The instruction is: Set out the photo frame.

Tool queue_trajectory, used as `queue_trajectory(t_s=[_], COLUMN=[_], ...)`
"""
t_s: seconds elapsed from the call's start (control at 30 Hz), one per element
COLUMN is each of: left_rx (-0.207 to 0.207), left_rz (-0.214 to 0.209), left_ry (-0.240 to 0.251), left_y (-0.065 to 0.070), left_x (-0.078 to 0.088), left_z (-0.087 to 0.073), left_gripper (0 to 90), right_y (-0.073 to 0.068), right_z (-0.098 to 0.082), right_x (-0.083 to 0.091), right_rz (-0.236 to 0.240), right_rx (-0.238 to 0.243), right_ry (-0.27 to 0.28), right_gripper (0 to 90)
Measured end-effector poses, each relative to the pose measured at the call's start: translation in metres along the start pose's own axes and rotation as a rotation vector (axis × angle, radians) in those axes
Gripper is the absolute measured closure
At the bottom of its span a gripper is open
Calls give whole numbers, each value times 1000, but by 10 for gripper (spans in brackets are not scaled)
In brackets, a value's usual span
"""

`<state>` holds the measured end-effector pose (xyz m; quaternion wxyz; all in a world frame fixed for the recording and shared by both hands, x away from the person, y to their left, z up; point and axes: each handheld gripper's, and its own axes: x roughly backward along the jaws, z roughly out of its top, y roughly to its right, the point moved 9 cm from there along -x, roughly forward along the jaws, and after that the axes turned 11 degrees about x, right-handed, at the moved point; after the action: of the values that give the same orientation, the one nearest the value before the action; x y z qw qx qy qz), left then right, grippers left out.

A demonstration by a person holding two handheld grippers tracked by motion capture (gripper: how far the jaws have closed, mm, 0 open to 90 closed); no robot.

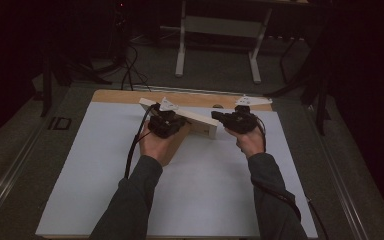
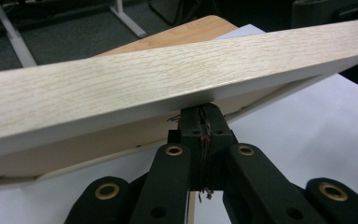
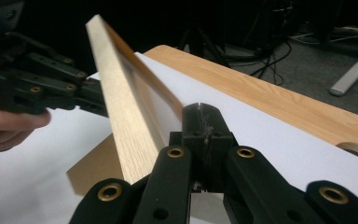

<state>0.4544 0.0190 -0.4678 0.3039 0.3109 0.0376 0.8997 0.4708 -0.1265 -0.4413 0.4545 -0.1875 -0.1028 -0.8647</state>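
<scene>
the wooden board (image 1: 192,120) is lying tilted above the counter (image 1: 90,165), long axis spanning between both hands. the left gripper (image 2: 200,116) is clamping its near edge; the right gripper (image 3: 205,121), jaws closed, is sitting beside its right end.

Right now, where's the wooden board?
In the high view the wooden board sits tilted near the far middle of the white sheet, between the left tongs and right tongs, one edge raised.
</scene>
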Motion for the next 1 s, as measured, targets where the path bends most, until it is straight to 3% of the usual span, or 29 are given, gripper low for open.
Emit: queue_trajectory(t_s=[1.0], left_rx=[-24], left_rz=[-21], left_ry=[-3], left_y=[2], left_x=[1], left_z=[-1], left_gripper=[900], right_y=[-42], right_z=[-8], right_x=[6], right_rz=[127], right_rx=[86], right_ry=[-12], right_gripper=[896])
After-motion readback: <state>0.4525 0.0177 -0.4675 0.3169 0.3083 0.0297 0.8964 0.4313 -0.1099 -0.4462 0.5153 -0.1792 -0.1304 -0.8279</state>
